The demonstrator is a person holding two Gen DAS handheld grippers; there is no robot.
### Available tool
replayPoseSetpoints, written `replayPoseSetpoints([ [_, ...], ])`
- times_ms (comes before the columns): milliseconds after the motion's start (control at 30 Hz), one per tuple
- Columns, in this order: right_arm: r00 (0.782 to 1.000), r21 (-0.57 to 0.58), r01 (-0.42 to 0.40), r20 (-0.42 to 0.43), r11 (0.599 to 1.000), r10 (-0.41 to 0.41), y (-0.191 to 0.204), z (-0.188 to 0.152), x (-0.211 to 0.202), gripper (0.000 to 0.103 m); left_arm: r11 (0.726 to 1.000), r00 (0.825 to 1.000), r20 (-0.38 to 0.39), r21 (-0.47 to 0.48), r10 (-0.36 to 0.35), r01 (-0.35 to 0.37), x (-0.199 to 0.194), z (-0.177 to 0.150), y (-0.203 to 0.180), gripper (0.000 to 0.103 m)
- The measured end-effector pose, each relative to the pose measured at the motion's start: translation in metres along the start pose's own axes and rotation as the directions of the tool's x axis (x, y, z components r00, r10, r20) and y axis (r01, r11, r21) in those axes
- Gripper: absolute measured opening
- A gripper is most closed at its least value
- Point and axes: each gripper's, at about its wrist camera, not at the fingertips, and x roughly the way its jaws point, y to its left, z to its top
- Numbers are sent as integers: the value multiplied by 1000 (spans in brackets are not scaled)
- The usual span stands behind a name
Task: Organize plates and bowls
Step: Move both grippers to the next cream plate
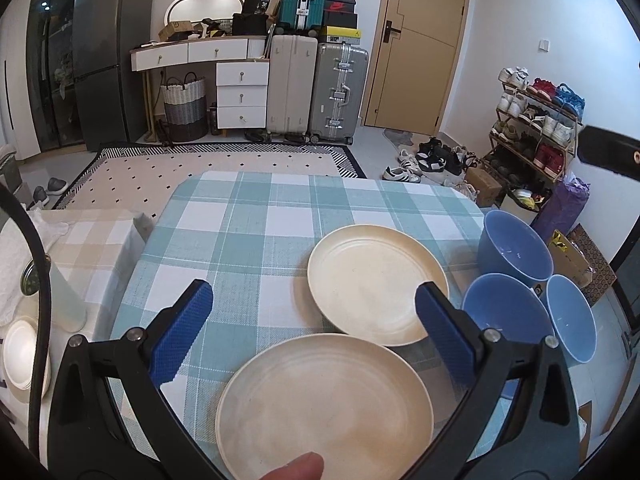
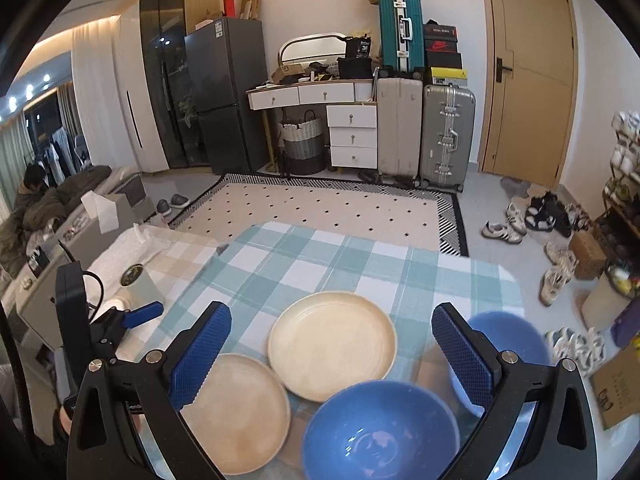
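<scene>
Both hand-held grippers, left (image 1: 314, 308) and right (image 2: 330, 338), spread wide above cream plates (image 1: 378, 284); "36" on a black bag (image 2: 362, 49).

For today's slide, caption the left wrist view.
Open left gripper above two cream plates beside three blue bowls.

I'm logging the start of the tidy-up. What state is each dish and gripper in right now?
Near cream plate: flat on the tablecloth, empty, unstacked.
Far cream plate: flat, empty, its near edge by the near plate's rim.
Three blue bowls: upright, empty, clustered, not nested.
Left gripper: open, holding nothing.
Right gripper: open, holding nothing.
</scene>
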Motion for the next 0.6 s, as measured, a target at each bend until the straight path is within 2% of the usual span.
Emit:
replayPoseSetpoints([
  [100,998,9,3,-59,1000,-2,-8,7,28,102,1000,999,-38,-4,8,-8,21,3,0,101],
  [233,987,44,38,-156,998,-31,-26,-2,80,102,1000,997,-81,-11,14,-15,52,4,3,101],
  [433,951,98,68,-307,993,-35,-50,-31,153,102,998,989,-148,-54,17,-25,97,5,12,101],
  [600,922,100,88,-384,991,-44,-61,-47,196,102,997,982,-186,-62,35,-47,127,6,17,100],
])
